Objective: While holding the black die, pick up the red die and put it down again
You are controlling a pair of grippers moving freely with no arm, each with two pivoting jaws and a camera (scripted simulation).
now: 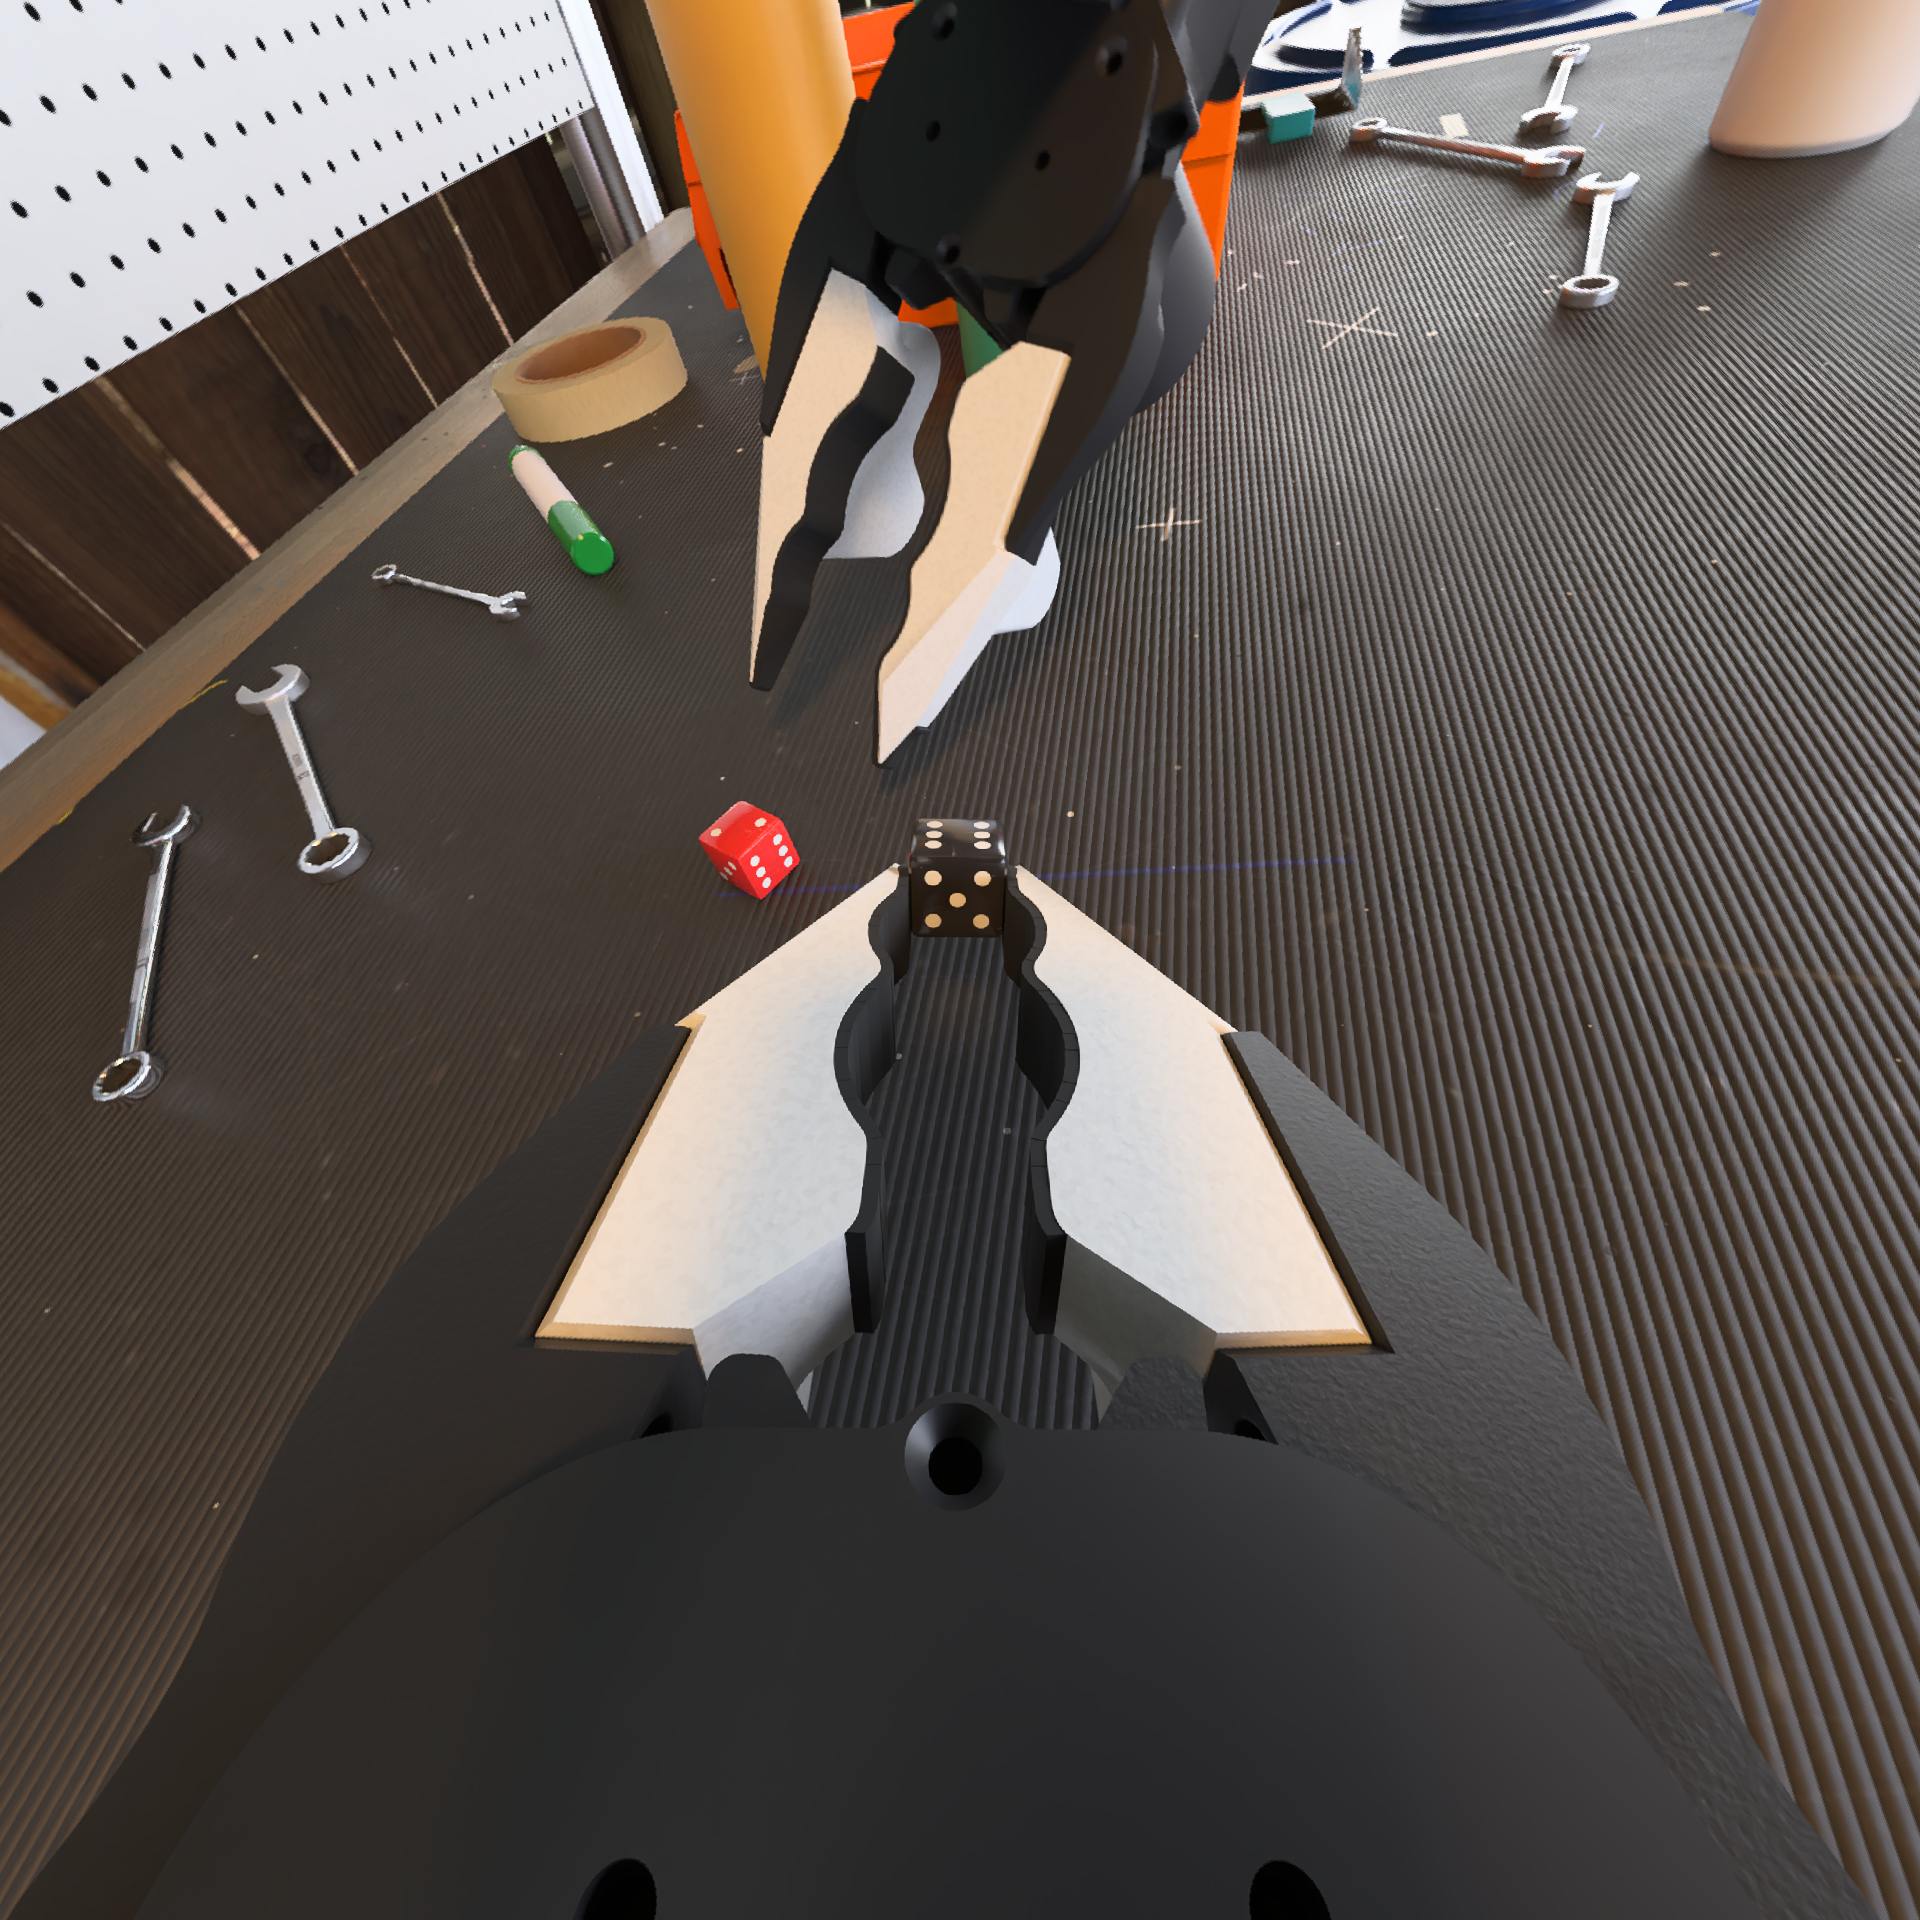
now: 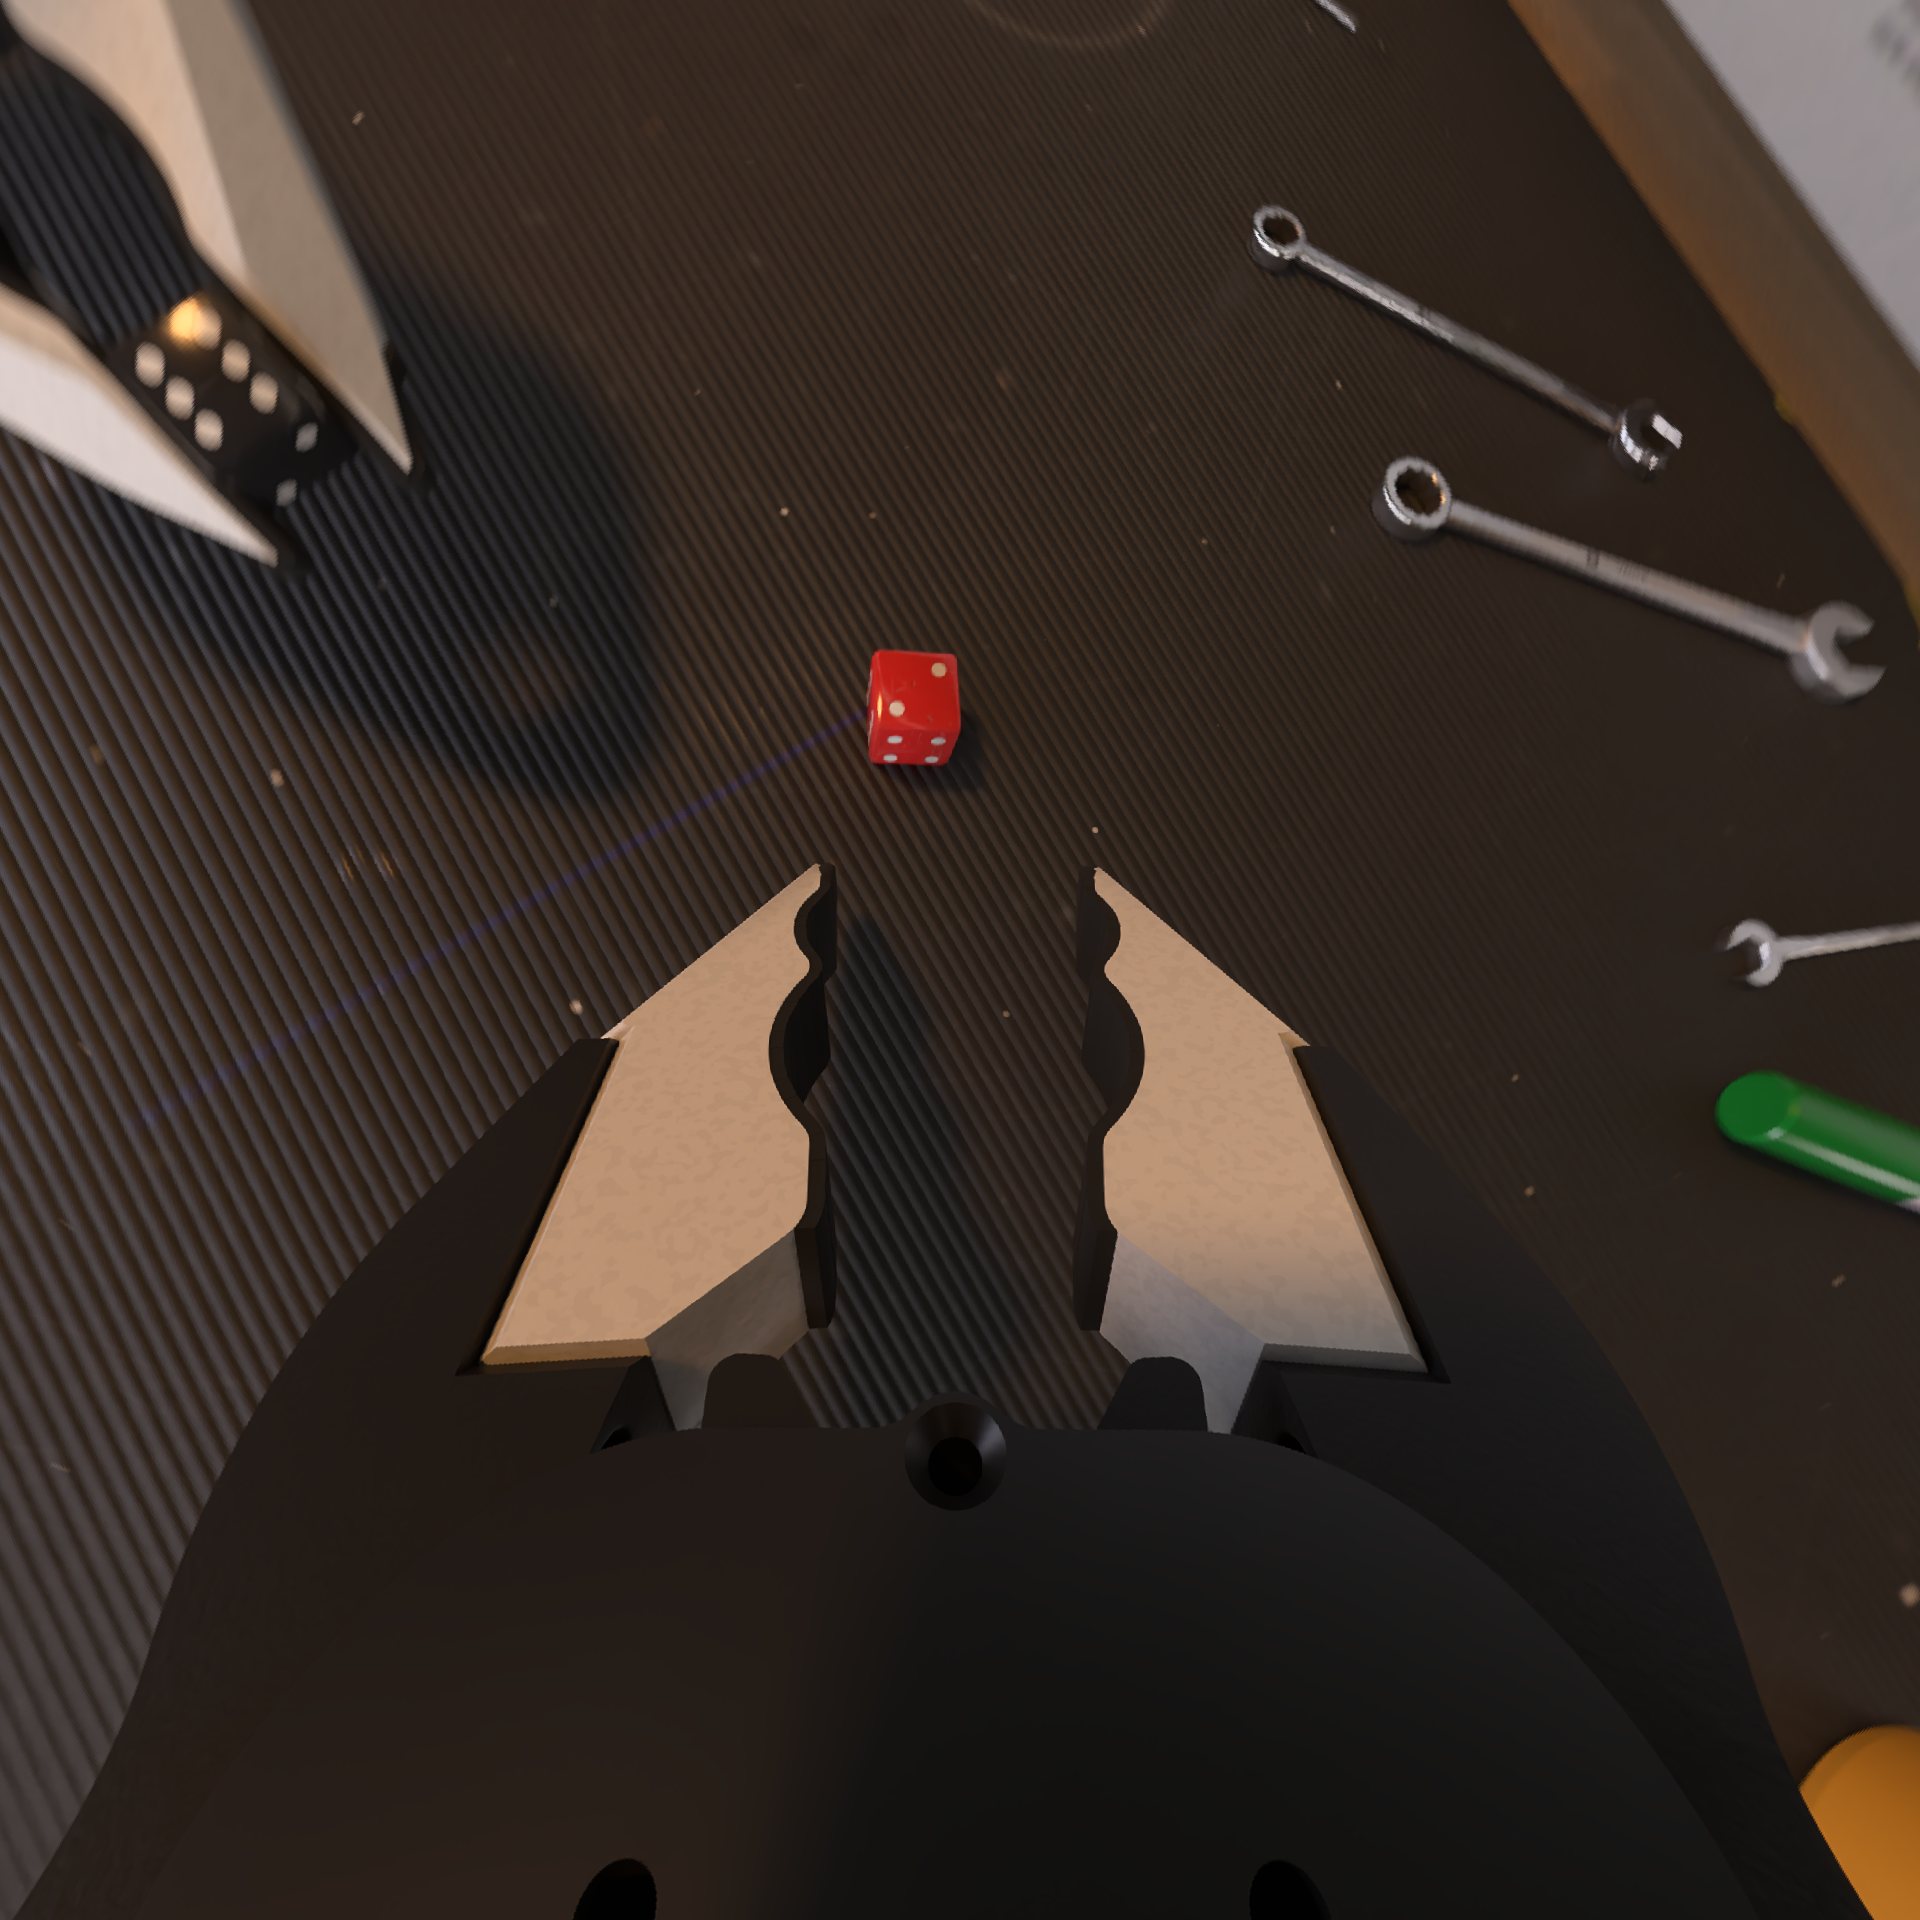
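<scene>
My left gripper (image 1: 957, 871) is shut on the black die (image 1: 957, 879) at its fingertips and holds it above the ribbed dark mat. The same gripper with the black die (image 2: 223, 400) shows at the upper left of the right wrist view. The red die (image 1: 750, 848) lies on the mat, left of the black die. In the right wrist view the red die (image 2: 912, 708) lies a short way ahead of my right gripper (image 2: 958, 873), which is open and empty above the mat. The right gripper (image 1: 826, 717) also shows in the left wrist view, pointing down beyond the dice.
Wrenches (image 1: 307, 774) (image 1: 145, 956) (image 1: 449, 590), a green-capped marker (image 1: 561, 509) and a tape roll (image 1: 590, 376) lie left by the wooden bench edge. More wrenches (image 1: 1465, 145) lie far right. An orange cylinder (image 1: 753, 135) stands at the back. Wrenches (image 2: 1621, 571) and the marker (image 2: 1813, 1138) show at right.
</scene>
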